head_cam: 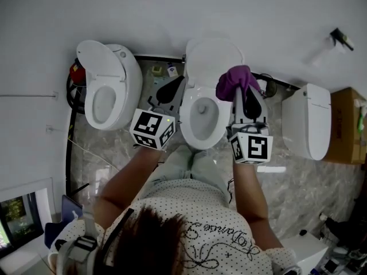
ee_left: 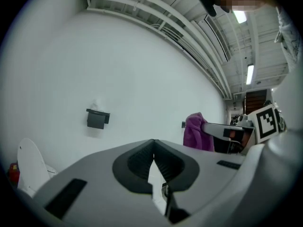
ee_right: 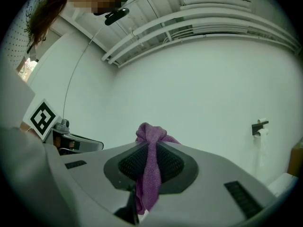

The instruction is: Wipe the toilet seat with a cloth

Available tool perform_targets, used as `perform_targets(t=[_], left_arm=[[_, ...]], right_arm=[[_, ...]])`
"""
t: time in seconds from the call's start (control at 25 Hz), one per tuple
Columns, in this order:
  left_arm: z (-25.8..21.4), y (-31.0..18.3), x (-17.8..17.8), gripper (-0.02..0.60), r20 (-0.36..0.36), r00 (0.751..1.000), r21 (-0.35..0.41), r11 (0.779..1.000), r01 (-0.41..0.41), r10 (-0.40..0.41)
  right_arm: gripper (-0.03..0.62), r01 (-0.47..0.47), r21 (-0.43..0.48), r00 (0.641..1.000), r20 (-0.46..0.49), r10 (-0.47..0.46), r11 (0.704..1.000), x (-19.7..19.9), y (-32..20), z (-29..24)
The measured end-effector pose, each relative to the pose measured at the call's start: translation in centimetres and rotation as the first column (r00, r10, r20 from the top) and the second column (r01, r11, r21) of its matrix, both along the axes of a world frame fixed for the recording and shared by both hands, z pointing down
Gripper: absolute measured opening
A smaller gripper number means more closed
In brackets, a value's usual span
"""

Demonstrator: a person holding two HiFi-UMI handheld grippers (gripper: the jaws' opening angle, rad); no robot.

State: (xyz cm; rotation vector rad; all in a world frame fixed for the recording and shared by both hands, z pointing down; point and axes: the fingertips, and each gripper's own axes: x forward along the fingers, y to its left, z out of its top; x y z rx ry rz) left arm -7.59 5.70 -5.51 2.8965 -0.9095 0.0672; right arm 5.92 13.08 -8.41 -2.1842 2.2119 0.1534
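Observation:
A white toilet point(head_cam: 203, 105) with its lid raised stands in the middle of the head view, its seat point(head_cam: 192, 126) around the bowl. My right gripper point(head_cam: 236, 88) is shut on a purple cloth point(head_cam: 235, 80), held above the seat's right side near the lid. In the right gripper view the cloth point(ee_right: 150, 167) is pinched between the jaws and bunches up beyond the tips. My left gripper point(head_cam: 172, 87) is shut and empty, held at the toilet's left side. The left gripper view shows its jaws closed together point(ee_left: 154, 150), with the cloth point(ee_left: 198, 132) off to the right.
A second white toilet point(head_cam: 109, 87) stands to the left, a closed white unit point(head_cam: 309, 119) to the right, and a cardboard box point(head_cam: 347, 125) at the far right. A red object point(head_cam: 77, 72) and black hoses lie at the left wall. A paper holder point(ee_left: 97, 118) hangs on the wall.

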Motion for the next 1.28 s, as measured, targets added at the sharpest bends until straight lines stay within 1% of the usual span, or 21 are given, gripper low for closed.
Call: perform_targets(t=[0.16,0.28,0.4,0.6,0.72,0.84,0.92,1.28], left_arm=[[0.0,1.2,0.3,0.005,0.032,0.999,-0.007,1.0,0.021,-0.021],[-0.3,2.7,1.1,0.005,0.028,0.999,0.004,0.999,0.031,-0.032],[-0.7,3.3,1.3,0.005,0.021,0.999,0.018,0.999,0.038,-0.038],[-0.8,4.6,1.9,0.005,-0.003,0.999,0.013,0.999,0.032,-0.032],[-0.5,4.8,1.5,0.005,0.002,0.999,0.017,0.999,0.043,-0.043],[-0.4,4.8,1.0,0.005,0.004,0.998,0.015,0.998,0.055,-0.055],[-0.3,4.8,0.9,0.005,0.004,0.998,0.016,0.998,0.058,-0.058],[-0.7,4.7,0.9,0.005,-0.005,0.998,0.025,0.998,0.057,-0.057]], right_arm=[[0.06,-0.001,-0.004,1.0,0.011,0.001,1.0,1.1,0.8,-0.3],[0.06,0.009,0.003,1.0,0.01,-0.009,1.0,2.3,1.9,-0.5],[0.06,0.021,0.004,1.0,0.016,-0.021,1.0,2.8,2.0,-0.4],[0.06,0.055,-0.005,0.998,0.014,-0.055,0.998,2.6,2.7,0.0],[0.06,0.074,-0.012,0.997,0.008,-0.074,0.997,2.0,2.9,0.0],[0.061,0.082,-0.013,0.996,0.03,-0.082,0.997,1.5,2.5,-0.2],[0.061,0.089,-0.016,0.996,0.024,-0.088,0.996,1.3,2.3,-0.2],[0.061,0.078,-0.025,0.997,0.005,-0.078,0.997,1.1,2.5,-0.1]])
